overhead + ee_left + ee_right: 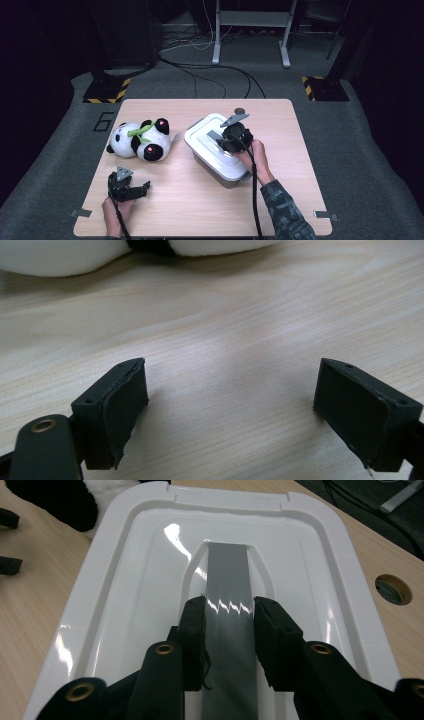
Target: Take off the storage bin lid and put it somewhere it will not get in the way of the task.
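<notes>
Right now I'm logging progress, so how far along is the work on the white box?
Done: the right gripper is on the box lid, jaws shut on its grey handle. In hand: that grip only; the lid looks seated on the box, not lifted. Left: raising the lid. The plush panda lies on the table beside the box, untouched, and the left gripper rests open near it.

A white plastic lid (210,132) with rounded corners and a sunken centre sat closed on a grey box (227,176), turned at an angle right of the frame's centre in the high view. A grey handle strip (229,580) ran along the lid's middle, glossy under the light.
</notes>
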The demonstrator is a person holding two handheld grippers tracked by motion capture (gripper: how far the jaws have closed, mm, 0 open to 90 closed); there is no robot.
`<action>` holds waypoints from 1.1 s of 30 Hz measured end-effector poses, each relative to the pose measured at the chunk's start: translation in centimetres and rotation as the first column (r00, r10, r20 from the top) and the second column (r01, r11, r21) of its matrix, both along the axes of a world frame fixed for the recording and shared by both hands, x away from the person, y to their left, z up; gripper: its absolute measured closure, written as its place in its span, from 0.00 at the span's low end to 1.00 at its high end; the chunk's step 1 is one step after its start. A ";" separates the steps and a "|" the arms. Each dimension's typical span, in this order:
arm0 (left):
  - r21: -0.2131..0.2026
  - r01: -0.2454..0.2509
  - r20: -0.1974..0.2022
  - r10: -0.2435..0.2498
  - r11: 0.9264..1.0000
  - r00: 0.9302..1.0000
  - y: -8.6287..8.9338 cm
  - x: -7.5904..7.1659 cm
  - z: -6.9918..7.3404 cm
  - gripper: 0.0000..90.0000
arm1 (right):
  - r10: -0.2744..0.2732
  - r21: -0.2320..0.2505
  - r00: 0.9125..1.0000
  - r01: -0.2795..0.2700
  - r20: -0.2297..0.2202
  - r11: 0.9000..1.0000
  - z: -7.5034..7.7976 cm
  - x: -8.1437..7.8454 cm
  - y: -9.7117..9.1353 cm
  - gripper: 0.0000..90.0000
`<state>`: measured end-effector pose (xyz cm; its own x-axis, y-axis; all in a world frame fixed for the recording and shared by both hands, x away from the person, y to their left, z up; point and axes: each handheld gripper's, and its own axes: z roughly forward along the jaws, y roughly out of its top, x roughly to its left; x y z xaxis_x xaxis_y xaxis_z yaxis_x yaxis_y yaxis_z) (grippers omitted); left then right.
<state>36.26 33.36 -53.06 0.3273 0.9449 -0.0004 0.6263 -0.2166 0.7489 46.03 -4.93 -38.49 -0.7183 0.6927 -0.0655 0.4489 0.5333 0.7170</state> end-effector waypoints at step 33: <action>-0.001 -0.001 0.001 0.001 1.000 1.000 0.0 0.0 0.0 0.15 | -0.044 0.043 0.996 0.041 0.079 0.998 4.7 -1.1 -2.9 0.74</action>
